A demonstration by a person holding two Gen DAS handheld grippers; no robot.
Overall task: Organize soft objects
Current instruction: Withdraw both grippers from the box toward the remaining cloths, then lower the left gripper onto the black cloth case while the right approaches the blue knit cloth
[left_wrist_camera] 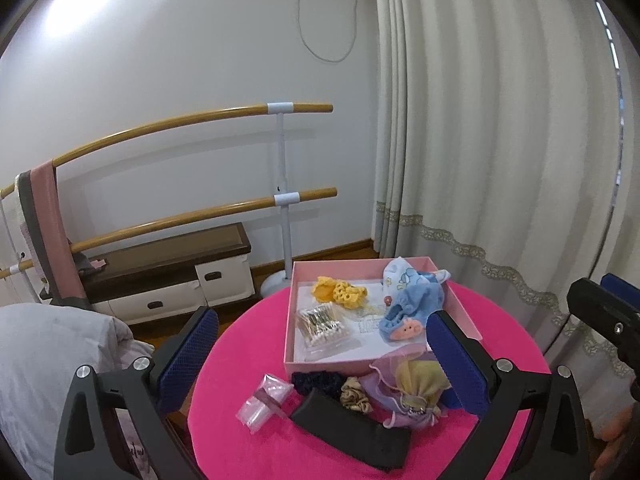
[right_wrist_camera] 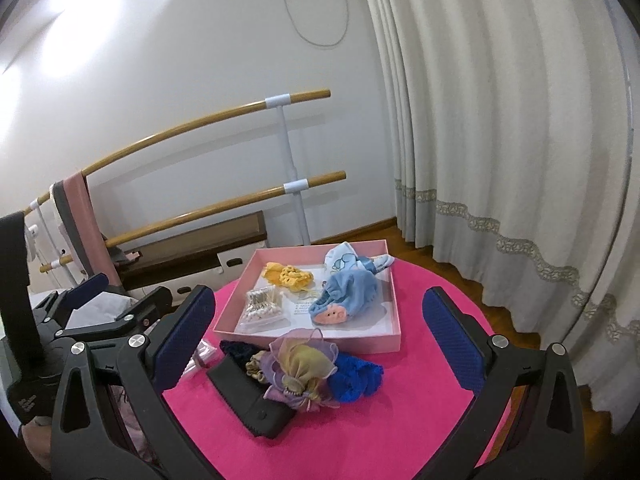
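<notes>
Pink box [right_wrist_camera: 356, 330] half-loaded, both grippers spread wide and holding nothing.

Left gripper [left_wrist_camera: 320, 344] and right gripper [right_wrist_camera: 320, 326] hover short of the round pink table [right_wrist_camera: 420, 400], likely lining up a pick. Boxed: yellow crochet piece [right_wrist_camera: 288, 274], cotton swabs [right_wrist_camera: 262, 304], blue plush headband [right_wrist_camera: 348, 294]. Waiting at the box's near wall: organza pouch [right_wrist_camera: 300, 368], navy scrunchie [left_wrist_camera: 316, 384], gold scrunchie [left_wrist_camera: 354, 398], blue knit [right_wrist_camera: 356, 378], black case [right_wrist_camera: 252, 404]. Pile is tight; room lies right of it. Near table edge is close.

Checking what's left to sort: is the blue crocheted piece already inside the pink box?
No, the blue crocheted piece lies on the pink tablecloth, outside the pink box.
</notes>
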